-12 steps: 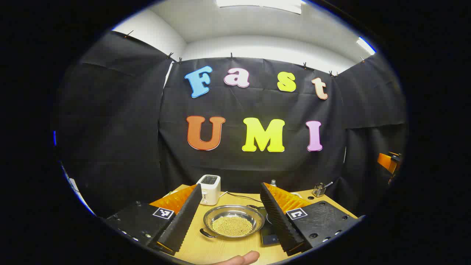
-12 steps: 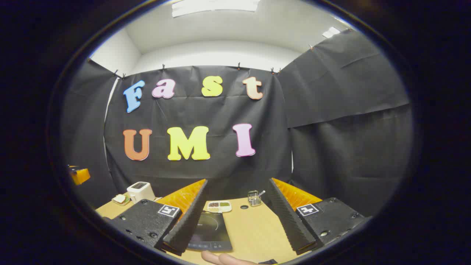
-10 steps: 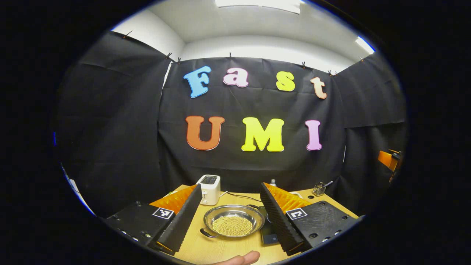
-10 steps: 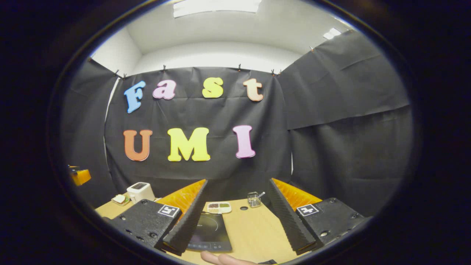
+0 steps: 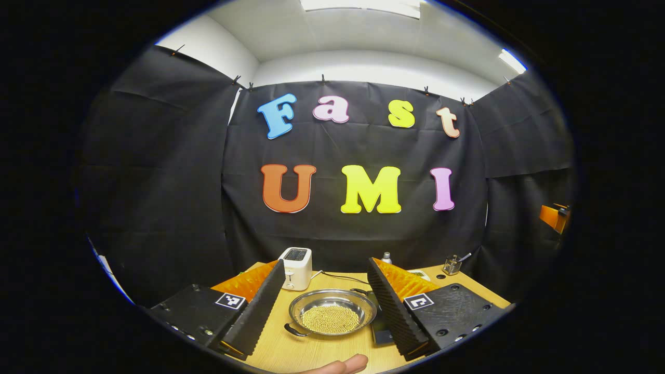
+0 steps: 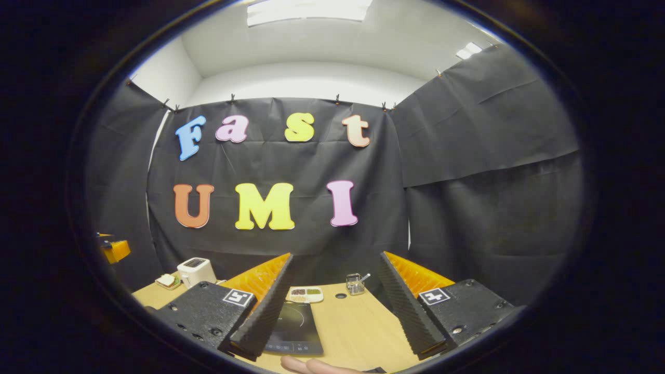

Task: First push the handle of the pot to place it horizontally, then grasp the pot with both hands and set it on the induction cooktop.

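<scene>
Above the table (image 5: 311, 353), both grippers' jaws stay wide open, empty, tipped slightly lower than before.

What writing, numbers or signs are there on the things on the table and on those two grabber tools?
None can be read.
Left gripper and right gripper: square black-and-white markers on the fingers, patterns and not words.
Induction cooktop: pale marks along its near edge, too small to read.
Toaster and pot: no writing that I can make out.
</scene>
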Action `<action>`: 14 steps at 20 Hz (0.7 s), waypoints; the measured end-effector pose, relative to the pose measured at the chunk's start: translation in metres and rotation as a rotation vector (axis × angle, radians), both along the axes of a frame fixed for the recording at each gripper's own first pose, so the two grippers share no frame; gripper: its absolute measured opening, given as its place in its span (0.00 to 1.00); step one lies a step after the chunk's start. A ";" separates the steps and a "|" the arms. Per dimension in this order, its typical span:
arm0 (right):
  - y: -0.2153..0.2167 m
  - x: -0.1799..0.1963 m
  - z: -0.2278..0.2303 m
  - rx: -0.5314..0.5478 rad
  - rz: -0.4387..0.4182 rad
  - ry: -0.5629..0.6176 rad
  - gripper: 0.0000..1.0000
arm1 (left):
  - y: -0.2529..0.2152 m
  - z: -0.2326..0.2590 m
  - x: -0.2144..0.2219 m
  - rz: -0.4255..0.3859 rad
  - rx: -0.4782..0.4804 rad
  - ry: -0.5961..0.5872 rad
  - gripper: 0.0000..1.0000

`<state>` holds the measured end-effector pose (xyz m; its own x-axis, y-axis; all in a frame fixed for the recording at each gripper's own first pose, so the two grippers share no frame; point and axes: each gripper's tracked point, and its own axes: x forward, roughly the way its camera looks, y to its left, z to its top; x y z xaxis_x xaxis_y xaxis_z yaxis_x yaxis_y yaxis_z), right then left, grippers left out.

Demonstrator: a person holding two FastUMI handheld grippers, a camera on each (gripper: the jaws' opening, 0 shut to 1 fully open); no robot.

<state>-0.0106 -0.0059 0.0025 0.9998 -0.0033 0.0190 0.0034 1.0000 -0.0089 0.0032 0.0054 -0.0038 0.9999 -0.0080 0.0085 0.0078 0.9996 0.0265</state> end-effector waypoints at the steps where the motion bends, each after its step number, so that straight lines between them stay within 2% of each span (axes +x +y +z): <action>1: 0.000 0.000 0.000 0.002 0.001 0.001 0.96 | -0.001 0.000 -0.001 -0.005 0.005 -0.003 0.95; 7: 0.000 0.004 -0.003 0.010 0.006 0.003 0.96 | 0.002 -0.004 0.000 -0.002 0.036 -0.013 0.95; 8: 0.000 0.005 -0.005 0.011 0.007 0.006 0.96 | 0.004 -0.003 0.001 0.004 0.034 -0.017 0.84; 9: 0.000 0.006 -0.006 0.010 0.007 0.010 0.96 | 0.004 -0.003 0.002 0.009 0.032 -0.021 0.94; 10: 0.000 0.006 -0.008 0.009 0.008 0.013 0.96 | 0.005 -0.004 0.003 0.009 0.039 -0.032 0.83; 11: 0.000 0.006 -0.009 0.010 0.010 0.014 0.96 | 0.007 0.001 0.005 0.014 0.054 -0.049 0.95; 12: 0.000 0.007 -0.009 0.011 0.011 0.015 0.96 | 0.008 0.002 0.008 0.009 0.064 -0.057 0.93; 13: 0.002 0.008 -0.011 0.010 0.014 0.017 0.96 | 0.002 -0.003 0.008 -0.019 0.066 -0.049 0.88; 14: 0.003 0.008 -0.012 0.007 0.017 0.019 0.96 | -0.003 -0.010 0.010 -0.038 0.059 -0.028 0.62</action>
